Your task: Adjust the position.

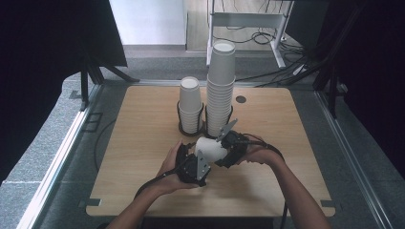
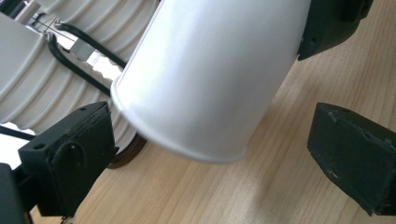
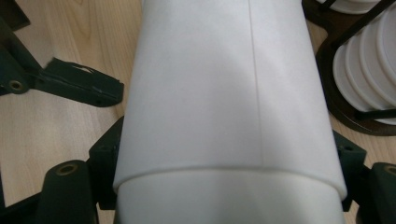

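Ideally, the paper cup (image 1: 210,148) is kept clamped by the right gripper (image 1: 228,151) while the left gripper (image 1: 193,164), jaws apart, is withdrawn straight.

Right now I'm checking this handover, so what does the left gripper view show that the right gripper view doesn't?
Left gripper view: the left gripper has its jaws open on either side of the white cup, with the ribbed sides of the stacked cups behind. Right gripper view: the right gripper clamps the cup, and a second cup seems to be nested in it. Both: the cup, the wooden table and the black wire holder.
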Action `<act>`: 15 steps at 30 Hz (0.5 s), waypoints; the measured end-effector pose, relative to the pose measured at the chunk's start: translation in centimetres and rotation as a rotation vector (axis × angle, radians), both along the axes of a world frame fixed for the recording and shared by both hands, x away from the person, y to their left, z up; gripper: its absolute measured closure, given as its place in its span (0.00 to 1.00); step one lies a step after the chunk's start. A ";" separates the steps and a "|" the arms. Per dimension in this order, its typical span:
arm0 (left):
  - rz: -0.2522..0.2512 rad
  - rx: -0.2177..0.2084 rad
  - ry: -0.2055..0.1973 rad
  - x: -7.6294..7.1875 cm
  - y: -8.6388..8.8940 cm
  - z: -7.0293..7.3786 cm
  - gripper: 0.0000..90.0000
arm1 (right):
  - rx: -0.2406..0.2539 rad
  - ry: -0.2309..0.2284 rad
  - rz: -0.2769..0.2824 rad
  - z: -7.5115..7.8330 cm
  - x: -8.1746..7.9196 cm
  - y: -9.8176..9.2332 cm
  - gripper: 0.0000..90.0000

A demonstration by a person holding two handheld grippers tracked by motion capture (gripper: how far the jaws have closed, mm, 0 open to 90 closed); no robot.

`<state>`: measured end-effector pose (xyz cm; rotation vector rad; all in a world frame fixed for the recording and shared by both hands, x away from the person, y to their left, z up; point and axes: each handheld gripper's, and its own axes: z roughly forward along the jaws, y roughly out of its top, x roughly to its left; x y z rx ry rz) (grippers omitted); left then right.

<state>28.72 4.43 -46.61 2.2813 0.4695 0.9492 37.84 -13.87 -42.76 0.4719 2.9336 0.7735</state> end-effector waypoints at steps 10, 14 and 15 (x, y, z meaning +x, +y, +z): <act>0.033 -0.107 0.042 -0.3 1.5 0.2 0.11 | 0.077 -0.073 -0.064 -0.3 -0.4 -0.7 0.26; 0.052 -0.149 0.064 -0.2 1.9 0.1 0.11 | 0.102 -0.086 -0.072 -0.3 -0.6 -0.8 0.26; 0.060 -0.165 0.074 -0.2 2.0 0.1 0.12 | 0.116 -0.085 -0.079 -0.4 -0.6 -0.8 0.26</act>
